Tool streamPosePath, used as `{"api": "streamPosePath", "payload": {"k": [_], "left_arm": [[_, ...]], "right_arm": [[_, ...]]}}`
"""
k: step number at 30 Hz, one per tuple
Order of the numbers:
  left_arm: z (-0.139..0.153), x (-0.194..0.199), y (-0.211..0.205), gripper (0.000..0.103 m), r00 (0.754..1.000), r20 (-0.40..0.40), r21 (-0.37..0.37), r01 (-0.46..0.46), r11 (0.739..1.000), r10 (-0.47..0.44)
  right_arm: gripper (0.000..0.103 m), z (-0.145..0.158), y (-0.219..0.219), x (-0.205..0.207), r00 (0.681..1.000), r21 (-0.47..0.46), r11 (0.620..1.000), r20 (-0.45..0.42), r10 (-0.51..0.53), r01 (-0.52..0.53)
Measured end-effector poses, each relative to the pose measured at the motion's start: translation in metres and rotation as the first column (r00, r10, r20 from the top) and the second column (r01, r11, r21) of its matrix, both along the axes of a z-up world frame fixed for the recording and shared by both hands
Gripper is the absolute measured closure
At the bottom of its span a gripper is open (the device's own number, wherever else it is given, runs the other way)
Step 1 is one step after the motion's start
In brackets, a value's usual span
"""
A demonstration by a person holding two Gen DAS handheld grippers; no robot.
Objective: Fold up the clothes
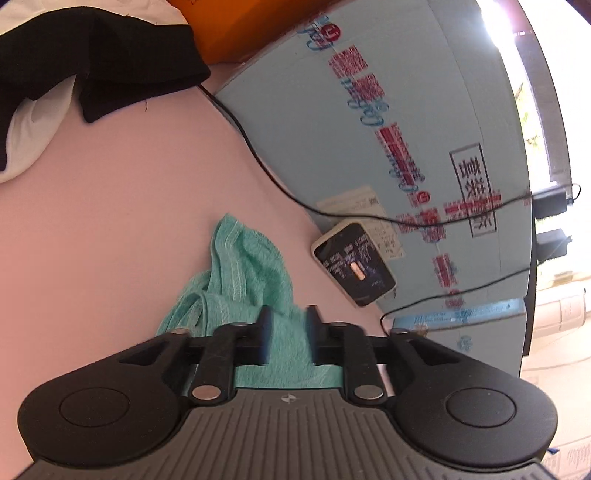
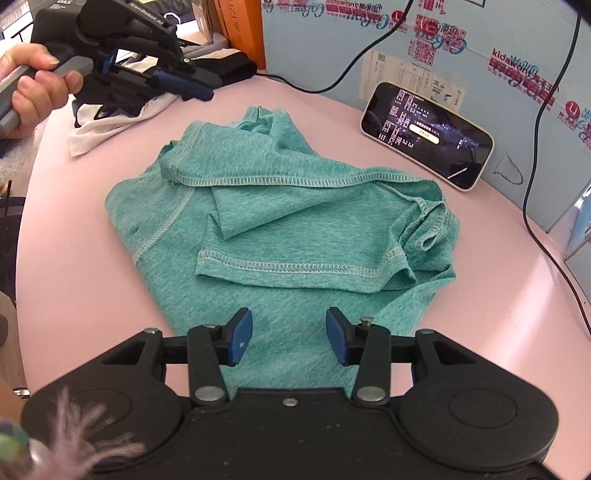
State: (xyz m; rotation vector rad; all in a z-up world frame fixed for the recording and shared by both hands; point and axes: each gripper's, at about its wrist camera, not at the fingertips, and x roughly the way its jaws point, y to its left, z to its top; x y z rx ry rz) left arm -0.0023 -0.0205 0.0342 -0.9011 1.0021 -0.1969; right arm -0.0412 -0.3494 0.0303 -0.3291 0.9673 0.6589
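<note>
Pink tabletop [image 2: 92, 266] fills both views, walled along the upper right by a pale blue printed carton [image 2: 480, 33]. At centre frame lies the rumpled teal shirt [image 2: 280, 221]. The right gripper [image 2: 290, 338] hovers over its near hem, fingers spread wide, holding nothing. The left gripper [image 1: 288, 334], fingers narrowly apart with teal cloth between them; whether they pinch it I cannot tell. A phone [image 2: 428, 134] leans against the carton; black-and-white clothes [image 1: 74, 59] sit upper left, beside an orange box [image 2: 243, 29].
</note>
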Motion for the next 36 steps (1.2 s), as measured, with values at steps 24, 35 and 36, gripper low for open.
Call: {"api": "streamPosePath", "payload": {"k": [24,35,36], "left_arm": [[-0.021,0.003,-0.026,0.101,0.999,0.012,0.128,0.028,0.991,-0.03],[-0.023,0.048,0.006,0.099,0.997,0.06,0.173,-0.059,0.983,0.049],[-0.022,0.047,0.007,0.093,0.997,0.055,0.175,-0.067,0.982,0.058]], "right_arm": [[0.056,-0.011,-0.006,0.003,0.996,0.034,0.997,-0.065,-0.065,0.067],[0.056,-0.012,-0.004,0.001,0.996,0.023,0.998,-0.065,-0.062,0.063],[0.056,-0.012,-0.004,0.001,0.996,0.023,0.998,-0.064,-0.062,0.063]]}}
